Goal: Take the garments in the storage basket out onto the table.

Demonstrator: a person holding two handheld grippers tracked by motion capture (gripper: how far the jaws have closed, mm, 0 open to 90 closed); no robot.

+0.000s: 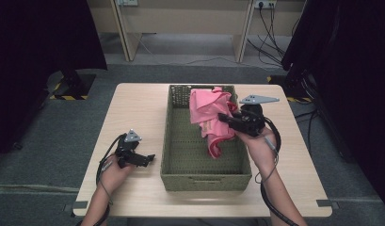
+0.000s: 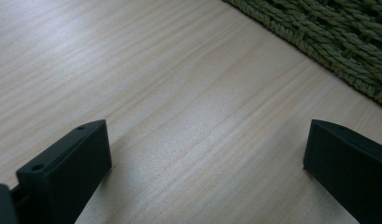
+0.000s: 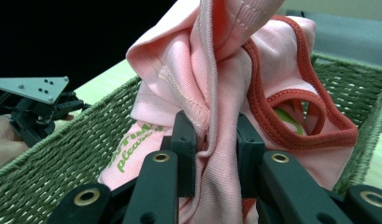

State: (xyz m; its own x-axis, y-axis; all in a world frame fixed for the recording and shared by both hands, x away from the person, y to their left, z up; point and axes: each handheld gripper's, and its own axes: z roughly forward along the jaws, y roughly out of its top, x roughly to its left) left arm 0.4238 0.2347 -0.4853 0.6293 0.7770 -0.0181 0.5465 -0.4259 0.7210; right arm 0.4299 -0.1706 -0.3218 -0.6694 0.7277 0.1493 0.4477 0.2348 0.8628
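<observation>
A pink garment (image 1: 210,116) with darker red trim and green print hangs bunched over the green woven basket (image 1: 172,141). My right gripper (image 1: 224,117) reaches in from the basket's right side and is shut on a fold of the pink garment (image 3: 216,93), whose cloth is pinched between the two pads. The lower end of the garment droops toward the basket floor. My left gripper (image 1: 150,157) rests low over the tabletop just left of the basket, held in a hand. In the left gripper view its jaws stand wide apart over bare wood, with the basket's wall (image 2: 328,32) at the upper right.
The light wooden table (image 1: 133,108) has free room left and right of the basket. Around the table lies grey floor, with dark curtains at both sides and cables at the back right. The other gripper (image 3: 34,107) shows beyond the basket's rim in the right gripper view.
</observation>
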